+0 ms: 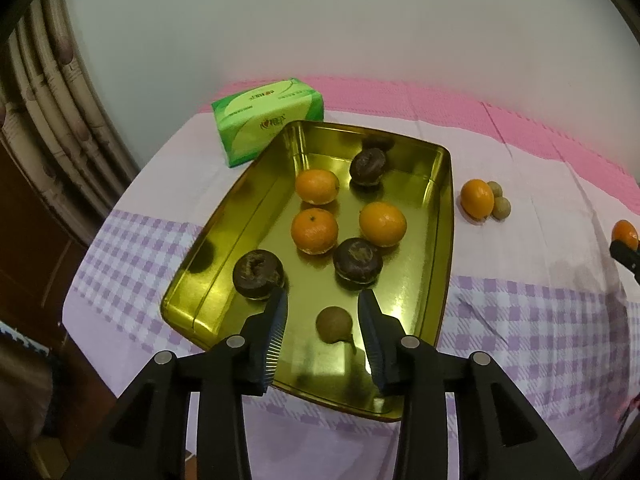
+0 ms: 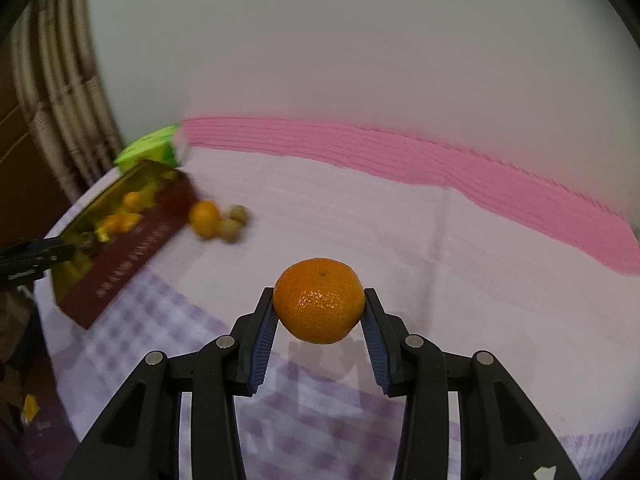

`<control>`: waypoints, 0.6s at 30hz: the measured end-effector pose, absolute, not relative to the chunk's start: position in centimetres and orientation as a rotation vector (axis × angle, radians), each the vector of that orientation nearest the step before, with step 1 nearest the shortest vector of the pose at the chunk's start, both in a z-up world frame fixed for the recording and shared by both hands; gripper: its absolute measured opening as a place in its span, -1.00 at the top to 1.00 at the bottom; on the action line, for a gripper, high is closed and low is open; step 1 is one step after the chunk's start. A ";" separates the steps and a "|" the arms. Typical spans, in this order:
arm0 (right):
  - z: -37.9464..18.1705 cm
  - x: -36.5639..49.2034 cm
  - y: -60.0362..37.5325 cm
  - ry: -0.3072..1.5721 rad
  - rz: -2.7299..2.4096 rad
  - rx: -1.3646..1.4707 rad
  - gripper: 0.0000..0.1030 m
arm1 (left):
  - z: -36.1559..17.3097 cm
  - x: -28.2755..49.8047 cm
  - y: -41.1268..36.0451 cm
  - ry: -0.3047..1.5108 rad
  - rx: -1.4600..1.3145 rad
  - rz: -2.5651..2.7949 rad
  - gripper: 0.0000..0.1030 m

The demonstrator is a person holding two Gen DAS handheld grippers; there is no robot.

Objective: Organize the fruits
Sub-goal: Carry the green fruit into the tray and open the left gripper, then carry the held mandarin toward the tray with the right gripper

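A gold tray (image 1: 248, 216) holds three tangerines (image 1: 315, 230), three dark mangosteens (image 1: 357, 260) and a small brown longan (image 1: 333, 324). My left gripper (image 1: 324, 294) hangs open over the tray's near end. The longan lies between its fingers with a gap on each side. My right gripper (image 2: 319, 294) is shut on a tangerine (image 2: 320, 304) and holds it above the checked cloth, to the right of the tray (image 2: 120, 264). Another tangerine (image 1: 476, 198) and two longans (image 1: 500, 208) lie on the cloth just right of the tray.
A green tissue pack (image 1: 268, 120) stands behind the tray's far left corner. The table wears a lilac checked cloth (image 1: 520, 320) with a pink band along the wall. A curtain and dark wooden furniture are at the left, past the table's edge.
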State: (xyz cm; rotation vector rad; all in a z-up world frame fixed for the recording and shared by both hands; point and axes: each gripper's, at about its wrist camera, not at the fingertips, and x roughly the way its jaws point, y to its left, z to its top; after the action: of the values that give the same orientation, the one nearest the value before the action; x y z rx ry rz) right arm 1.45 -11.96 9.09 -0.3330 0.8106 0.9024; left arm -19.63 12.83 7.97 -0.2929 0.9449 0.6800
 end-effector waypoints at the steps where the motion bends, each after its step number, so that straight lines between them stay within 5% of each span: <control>1: 9.5 0.7 -10.9 0.805 0.932 -0.342 0.24 | 8.1 -19.7 13.0 0.943 -0.297 0.685 0.21; 14: 12.1 -6.4 -0.1 0.763 1.199 -0.388 0.24 | 10.1 -21.3 15.4 0.891 -0.337 0.761 0.11; 18: 12.3 -8.3 2.9 0.756 1.266 -0.419 0.24 | 10.3 -22.0 16.3 0.878 -0.352 0.799 -0.10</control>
State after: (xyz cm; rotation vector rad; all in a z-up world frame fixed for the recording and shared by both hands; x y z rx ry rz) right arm -8.35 2.90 12.26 -0.4189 0.7561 1.2656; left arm -22.01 16.34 10.30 -0.3524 0.8778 0.7988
